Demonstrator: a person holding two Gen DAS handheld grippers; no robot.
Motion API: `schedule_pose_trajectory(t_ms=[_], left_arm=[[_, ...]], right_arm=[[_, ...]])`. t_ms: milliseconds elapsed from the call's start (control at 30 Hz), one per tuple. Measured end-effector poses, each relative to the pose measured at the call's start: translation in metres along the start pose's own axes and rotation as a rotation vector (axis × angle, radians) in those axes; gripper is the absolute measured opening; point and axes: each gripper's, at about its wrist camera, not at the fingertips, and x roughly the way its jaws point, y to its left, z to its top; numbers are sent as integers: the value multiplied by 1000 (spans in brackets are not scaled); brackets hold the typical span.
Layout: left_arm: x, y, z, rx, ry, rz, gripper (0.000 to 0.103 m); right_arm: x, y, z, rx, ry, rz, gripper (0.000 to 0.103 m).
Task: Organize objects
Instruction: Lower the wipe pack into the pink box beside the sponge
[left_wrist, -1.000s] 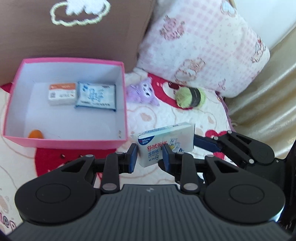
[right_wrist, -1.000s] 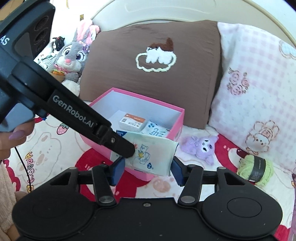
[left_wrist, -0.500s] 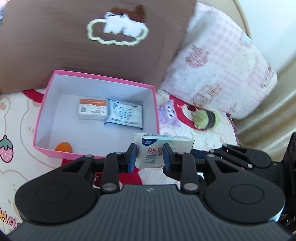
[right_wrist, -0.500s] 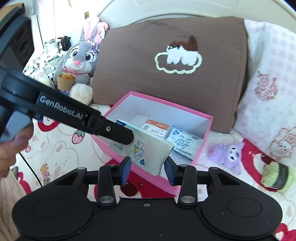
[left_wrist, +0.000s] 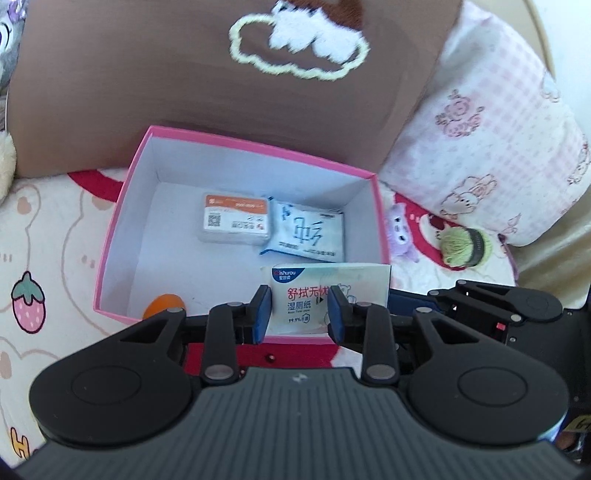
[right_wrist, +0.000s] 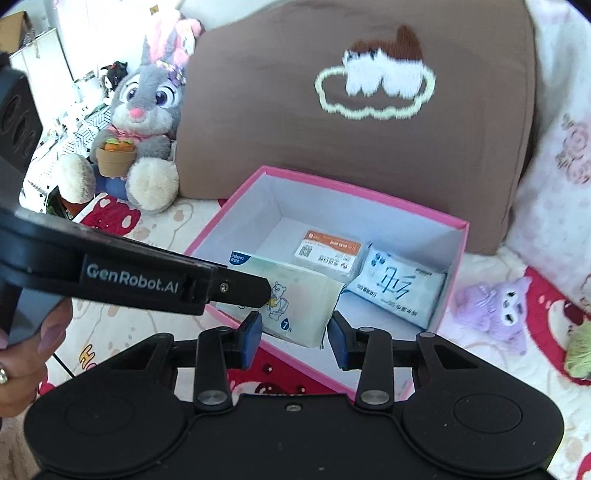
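Both claws, left claw (left_wrist: 298, 314) and right claw (right_wrist: 294, 339), grip wipes pack (left_wrist: 325, 291); orange ball (left_wrist: 162, 304) half-hidden.

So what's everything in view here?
pink box: 1, pink outside, white inside, on the bedspread
orange-labelled packet: 1, in box
tissue pack: 1, blue-white, in box beside it
small round object: 1, orange, box's near corner
wet-wipe pack: 1, white-green, over box's near wall
pillows: brown behind box; pink checked beside it
purple plush, green yarn ball: right of box
grey bunny plush: 1, left of the brown pillow
left gripper: shut on wet-wipe pack
right gripper: jaws just closed on the same pack
hand: holds left gripper
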Motion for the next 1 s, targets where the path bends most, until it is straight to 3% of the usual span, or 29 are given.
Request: schedule_pose_trajectory(t_ms=[667,1000], left_arm=[[90,68,2,-76,184,22,27],[107,81,4,-72,195,49,27]], right_arm=[[112,-12,3,161,223,95,44],[142,-20,2,234,289,130,44]])
